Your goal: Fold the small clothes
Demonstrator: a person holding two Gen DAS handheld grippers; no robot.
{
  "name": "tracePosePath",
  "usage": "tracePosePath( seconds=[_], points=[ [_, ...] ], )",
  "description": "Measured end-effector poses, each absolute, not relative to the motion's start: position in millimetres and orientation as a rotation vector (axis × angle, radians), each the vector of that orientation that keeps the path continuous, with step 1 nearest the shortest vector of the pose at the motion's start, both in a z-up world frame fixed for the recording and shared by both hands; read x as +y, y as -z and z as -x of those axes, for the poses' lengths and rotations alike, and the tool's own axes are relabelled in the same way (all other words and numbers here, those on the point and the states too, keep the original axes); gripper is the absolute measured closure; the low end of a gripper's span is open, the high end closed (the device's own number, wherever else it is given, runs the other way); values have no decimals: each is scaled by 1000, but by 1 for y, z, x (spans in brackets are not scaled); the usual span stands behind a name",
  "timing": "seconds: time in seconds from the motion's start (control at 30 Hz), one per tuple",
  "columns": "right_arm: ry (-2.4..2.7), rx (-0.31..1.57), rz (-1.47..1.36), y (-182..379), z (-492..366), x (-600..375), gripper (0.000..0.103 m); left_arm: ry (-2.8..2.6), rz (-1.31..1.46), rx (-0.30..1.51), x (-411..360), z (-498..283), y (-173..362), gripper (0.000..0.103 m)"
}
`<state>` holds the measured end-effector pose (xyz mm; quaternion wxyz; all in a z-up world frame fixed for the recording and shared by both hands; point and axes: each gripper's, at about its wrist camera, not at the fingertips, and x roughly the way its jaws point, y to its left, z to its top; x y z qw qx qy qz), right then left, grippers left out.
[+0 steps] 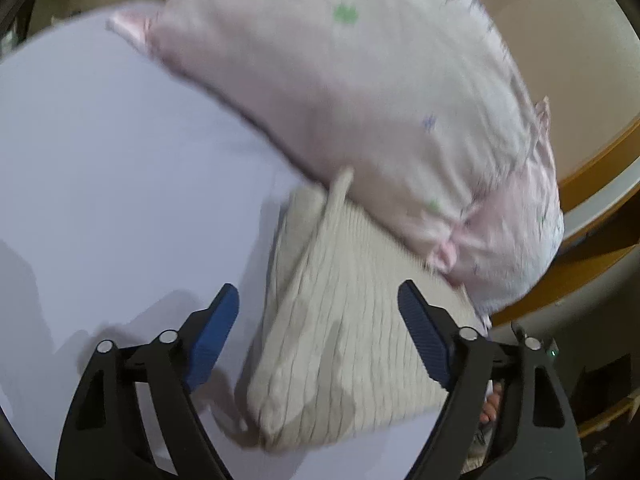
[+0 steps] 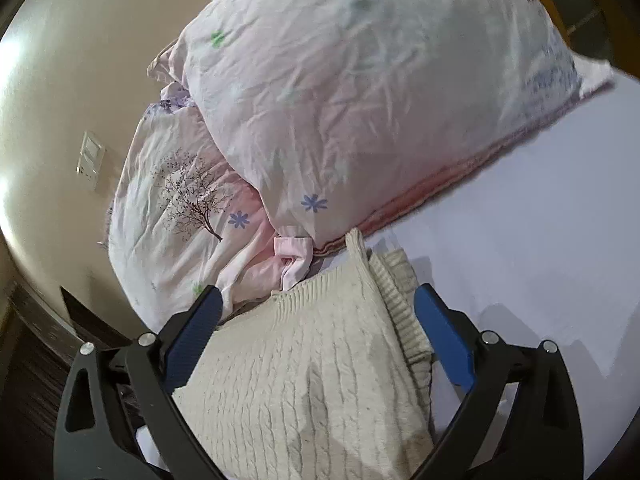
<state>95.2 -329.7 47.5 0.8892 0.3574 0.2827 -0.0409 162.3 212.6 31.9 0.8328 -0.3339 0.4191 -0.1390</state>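
A cream cable-knit garment [image 1: 344, 344] lies folded in a compact bundle on the pale lilac bed sheet [image 1: 120, 184], its far edge against the pink pillow [image 1: 360, 100]. My left gripper [image 1: 318, 300] is open, its blue pads either side of the bundle just above it, holding nothing. In the right wrist view the same knit garment [image 2: 304, 380] lies under my right gripper [image 2: 316, 300], which is also open with its jaws wide apart over the bundle. A ribbed cuff or hem [image 2: 404, 312] lies along the bundle's right side.
The large pink floral pillow [image 2: 360, 100] lies right behind the garment. A second tree-print pillow [image 2: 180, 208] lies to its left against the beige wall [image 2: 60, 120]. A wooden bed frame [image 1: 592, 184] edges the bed on the right. Bare sheet [image 2: 540, 220] spreads to the right.
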Motion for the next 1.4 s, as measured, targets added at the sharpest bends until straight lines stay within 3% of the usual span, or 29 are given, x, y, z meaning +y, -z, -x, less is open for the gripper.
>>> tracePosePath(
  seconds=[0.13, 0.2, 0.23, 0.27, 0.3, 0.43, 0.6, 0.73, 0.8, 0.9, 0.93, 0.97, 1.03, 1.3, 1.4],
  points=[
    [47, 581, -809, -37, -90, -338, 7, 308, 727, 953, 189, -161, -7, 33],
    [27, 575, -816, -37, -88, -339, 7, 276, 717, 897, 183, -156, -6, 33],
    [13, 571, -824, -37, -85, -341, 7, 268, 718, 893, 179, -156, -5, 41],
    [3, 570, -835, -37, -84, -342, 7, 281, 755, 914, 174, -159, 0, 74],
    [-7, 568, -845, -37, -82, -343, 7, 303, 796, 936, 170, -163, 3, 85],
    [-38, 541, -905, -41, -76, -353, 7, 439, 833, 863, 137, -168, -33, 86],
    [-19, 459, -926, -53, -60, -368, 7, 775, 841, 799, 25, -197, -88, 86],
    [36, 462, -925, -54, -52, -383, 7, 1071, 965, 995, -93, -238, -62, 82],
    [44, 478, -935, -51, -50, -391, 7, 1107, 991, 1060, -116, -247, -48, 82],
    [37, 526, -938, -48, -48, -402, 5, 1064, 895, 992, -101, -243, -57, 82],
    [27, 546, -960, -46, -49, -407, 2, 1025, 841, 955, -87, -239, -63, 73],
    [12, 565, -984, -43, -51, -409, 2, 978, 798, 930, -74, -236, -68, 52],
    [-33, 640, -1035, -35, -59, -409, 2, 777, 669, 881, -42, -231, -76, 35],
    [30, 897, -897, -23, -94, -378, 2, 609, 480, 1042, -31, -226, -24, 34],
    [71, 894, -895, -24, -95, -379, 2, 573, 422, 1045, -41, -218, -11, 25]
  ],
)
